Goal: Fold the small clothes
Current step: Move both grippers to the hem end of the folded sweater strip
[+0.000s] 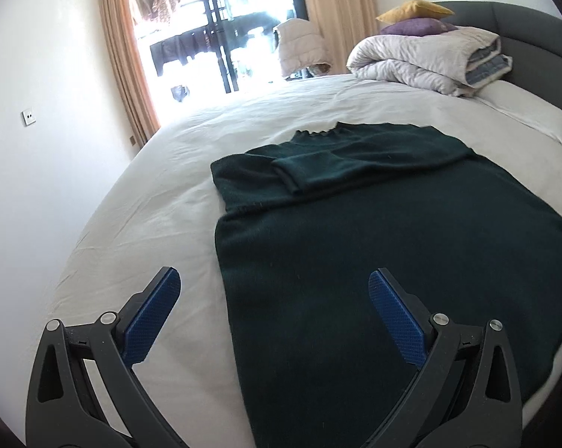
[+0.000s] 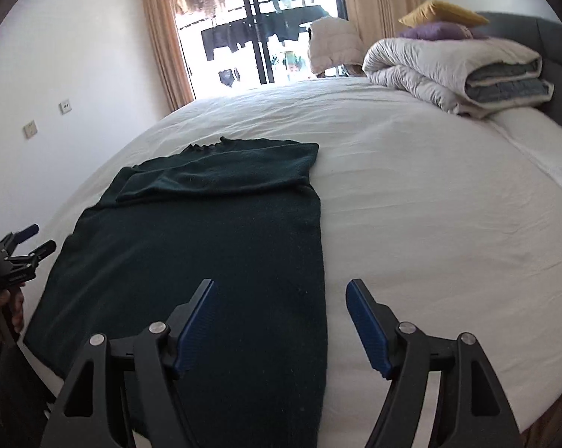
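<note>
A dark green knit sweater [image 1: 374, 246] lies flat on the white bed sheet [image 1: 150, 224], its sleeves folded across the chest near the frilled collar. It also shows in the right wrist view [image 2: 206, 246]. My left gripper [image 1: 275, 280] is open and empty, above the sweater's near left edge. My right gripper [image 2: 281, 291] is open and empty, above the sweater's near right edge. The left gripper also shows at the left edge of the right wrist view [image 2: 34, 239].
A folded white duvet [image 1: 426, 59] with a purple pillow [image 1: 415, 27] and a yellow pillow [image 1: 415, 11] sits at the bed's far right by the grey headboard [image 1: 534, 37]. A bright balcony door [image 1: 221, 30] and curtains are behind. A wall [image 1: 38, 149] runs along the left.
</note>
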Available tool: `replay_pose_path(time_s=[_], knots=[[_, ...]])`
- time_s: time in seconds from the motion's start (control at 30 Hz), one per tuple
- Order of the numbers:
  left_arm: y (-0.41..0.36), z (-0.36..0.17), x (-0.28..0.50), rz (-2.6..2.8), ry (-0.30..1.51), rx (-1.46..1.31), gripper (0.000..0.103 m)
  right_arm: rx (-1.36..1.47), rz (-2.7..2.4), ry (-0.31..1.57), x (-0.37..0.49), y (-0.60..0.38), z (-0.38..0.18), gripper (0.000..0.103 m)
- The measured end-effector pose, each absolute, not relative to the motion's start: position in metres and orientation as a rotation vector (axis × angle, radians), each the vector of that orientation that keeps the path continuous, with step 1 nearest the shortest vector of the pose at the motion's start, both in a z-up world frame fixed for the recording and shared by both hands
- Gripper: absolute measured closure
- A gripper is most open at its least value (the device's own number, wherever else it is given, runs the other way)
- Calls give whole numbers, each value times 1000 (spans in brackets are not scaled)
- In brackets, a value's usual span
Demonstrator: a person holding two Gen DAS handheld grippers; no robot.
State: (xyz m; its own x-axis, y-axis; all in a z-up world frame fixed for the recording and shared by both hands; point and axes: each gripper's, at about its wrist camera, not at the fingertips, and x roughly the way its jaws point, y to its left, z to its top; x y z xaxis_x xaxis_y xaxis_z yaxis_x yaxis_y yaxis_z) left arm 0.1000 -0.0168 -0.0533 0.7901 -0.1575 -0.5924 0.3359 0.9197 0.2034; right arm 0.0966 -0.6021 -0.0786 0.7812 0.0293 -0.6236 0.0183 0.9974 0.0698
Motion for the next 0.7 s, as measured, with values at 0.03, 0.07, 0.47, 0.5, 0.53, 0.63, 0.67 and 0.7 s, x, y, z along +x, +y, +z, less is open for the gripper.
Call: replay_pose_path(time_s=[0.03,0.07,0.47,0.5,0.53,0.63,0.67,0.7], knots=[[-13,-55,83,-275,599,323,0,56,2,663,91,-601,-77,24],[-8,-57,67,-279,597,333,0,40,-4,656,84,-600,-76,24],[8,-91,-64,-321,549,659,0,-58,26,641,48,-547,-83,24],[3,-97,-70,-323,532,718,0,-69,36,638,47,-542,-84,24],[-2,-102,-76,-319,511,770,0,-75,47,636,46,-536,-85,24],[-12,-115,-87,-309,442,897,0,-76,68,640,44,-526,-87,24],[-14,-120,-89,-299,417,944,0,-76,69,640,43,-524,-88,24],[-17,-125,-90,-285,398,992,0,-76,72,641,43,-522,-88,24]])
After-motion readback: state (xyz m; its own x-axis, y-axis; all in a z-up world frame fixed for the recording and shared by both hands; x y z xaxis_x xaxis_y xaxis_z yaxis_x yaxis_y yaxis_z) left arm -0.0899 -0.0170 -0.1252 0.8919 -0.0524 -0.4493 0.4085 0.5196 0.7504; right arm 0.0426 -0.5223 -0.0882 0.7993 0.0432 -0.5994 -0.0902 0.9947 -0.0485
